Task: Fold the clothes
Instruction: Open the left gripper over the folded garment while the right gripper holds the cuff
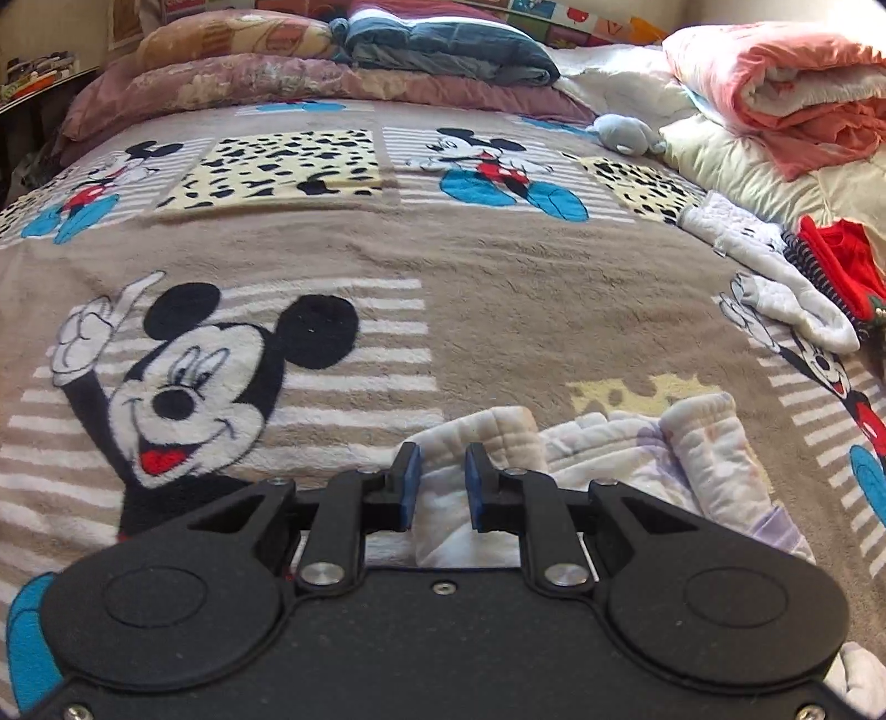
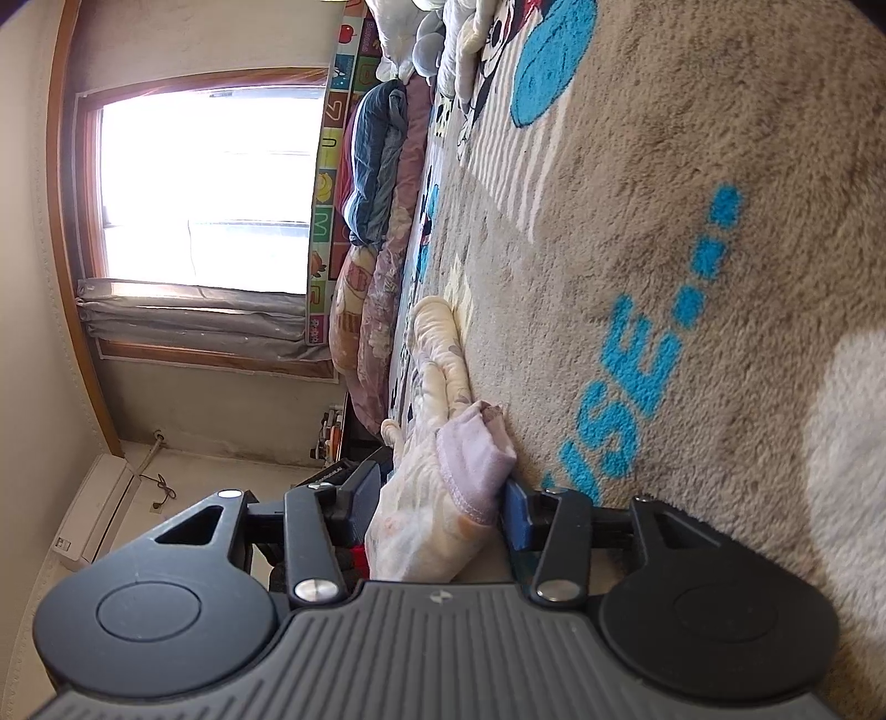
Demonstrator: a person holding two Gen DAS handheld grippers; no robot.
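Observation:
A pale quilted garment with lilac trim (image 1: 620, 459) lies crumpled on the Mickey Mouse blanket (image 1: 498, 266) near the front edge. My left gripper (image 1: 443, 471) sits over the garment's left part, jaws a little apart with cloth between the blue pads. In the right wrist view, turned sideways, the same garment (image 2: 443, 443) runs away along the blanket (image 2: 692, 249). My right gripper (image 2: 443, 498) straddles its lilac-edged end, jaws apart, the cloth bunched between the pads; whether it is pinched I cannot tell.
More clothes lie at the right: a white garment (image 1: 775, 277) and a red and striped one (image 1: 836, 266). Pillows and folded bedding (image 1: 443, 50) line the bed head, a pink quilt (image 1: 786, 83) at the far right. A window (image 2: 205, 188) faces the bed.

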